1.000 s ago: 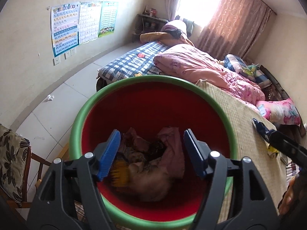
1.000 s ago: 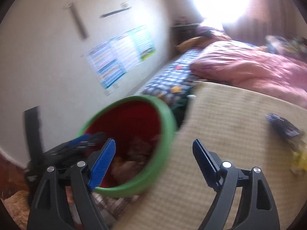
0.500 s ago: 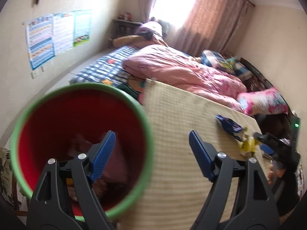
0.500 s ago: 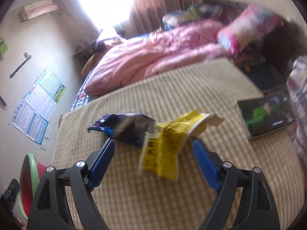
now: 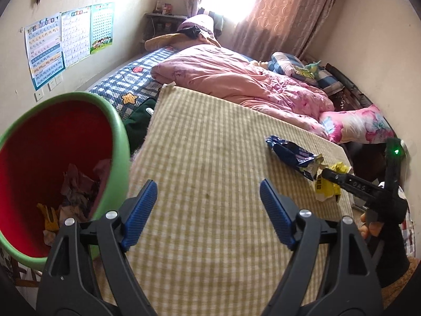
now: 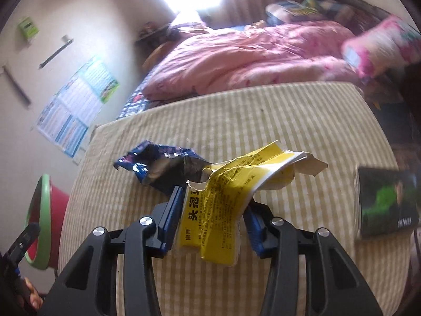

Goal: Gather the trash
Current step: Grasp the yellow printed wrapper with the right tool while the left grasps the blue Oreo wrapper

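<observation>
Since half a second ago, we find the right tool (image 6: pixel 213 210) has gone from spread around the trash to pinching the torn yellow carton (image 6: pixel 231 192); the left tool (image 5: pixel 208 210) has swung further off the bin toward the mat.

1. Right tool: blue pads (image 6: pixel 171 210) pressed against the yellow carton, which sticks up between them. In the left wrist view we see it at the far right, its tip on the carton (image 5: pixel 326 184).
2. Blue foil wrapper (image 6: pixel 160 166): crumpled, lying on the checked mat (image 6: pixel 263 110), touching the carton's left side.
3. Left tool: spread wide, nothing between its pads, above the mat.
4. Trash bin (image 5: pixel 115 137): green outside, red inside, at the mat's left edge, holding crumpled paper scraps (image 5: pixel 76 187).
5. Dark book (image 6: pixel 386 200): flat on the mat, right of the carton, apart from it.
6. Pink quilt (image 5: pixel 236 81): heaped on the bed beyond the mat.
</observation>
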Available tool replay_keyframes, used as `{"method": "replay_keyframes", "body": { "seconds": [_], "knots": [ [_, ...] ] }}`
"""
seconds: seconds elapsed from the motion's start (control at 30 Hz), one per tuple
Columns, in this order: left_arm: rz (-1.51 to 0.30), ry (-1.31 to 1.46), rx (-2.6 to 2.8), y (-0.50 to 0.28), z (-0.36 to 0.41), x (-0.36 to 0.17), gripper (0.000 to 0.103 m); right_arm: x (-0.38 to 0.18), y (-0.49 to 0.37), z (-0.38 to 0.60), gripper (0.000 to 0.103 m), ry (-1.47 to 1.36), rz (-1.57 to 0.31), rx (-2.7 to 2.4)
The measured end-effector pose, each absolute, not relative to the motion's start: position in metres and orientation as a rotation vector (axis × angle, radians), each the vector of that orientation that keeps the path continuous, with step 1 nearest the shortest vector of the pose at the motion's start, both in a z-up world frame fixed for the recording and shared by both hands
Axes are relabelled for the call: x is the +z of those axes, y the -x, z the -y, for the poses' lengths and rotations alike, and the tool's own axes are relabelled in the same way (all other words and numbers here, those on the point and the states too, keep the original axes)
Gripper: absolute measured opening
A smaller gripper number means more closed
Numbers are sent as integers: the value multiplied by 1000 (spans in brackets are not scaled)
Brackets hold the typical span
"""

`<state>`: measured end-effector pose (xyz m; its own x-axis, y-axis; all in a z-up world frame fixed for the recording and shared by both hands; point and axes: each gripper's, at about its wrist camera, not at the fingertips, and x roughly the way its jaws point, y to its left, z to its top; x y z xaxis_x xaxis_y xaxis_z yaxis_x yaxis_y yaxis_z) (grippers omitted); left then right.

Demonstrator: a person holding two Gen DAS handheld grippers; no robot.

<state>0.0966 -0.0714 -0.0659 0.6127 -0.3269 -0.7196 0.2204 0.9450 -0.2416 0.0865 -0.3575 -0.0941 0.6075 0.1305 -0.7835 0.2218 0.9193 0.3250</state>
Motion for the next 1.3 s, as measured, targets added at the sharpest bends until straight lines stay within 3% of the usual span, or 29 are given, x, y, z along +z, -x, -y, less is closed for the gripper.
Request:
{"method": "replay_keyframes", "body": {
  "seconds": [0.3,0.63,1.13,1.2,1.27,1.3],
  "knots": [
    [-912,132,-382,-125,127,-80,77,-95,-89,337,44,-366,-977,286],
    [-988,263,-460,-190,184,-96,77,-98,-53,339,46,-445,-980,283],
    [-1039,122,-447,-188,246,-123,77,-98,-30,347,47,-461,-981,254],
    [-1041,119,-449,-186,244,-124,71,-98,-29,346,47,-461,-979,249],
    [-1047,112,-459,-185,243,-124,53,-97,-26,346,47,-461,-976,244],
    [-1047,114,-464,-186,241,-124,52,-96,-31,348,47,-462,-977,242]
  ]
}}
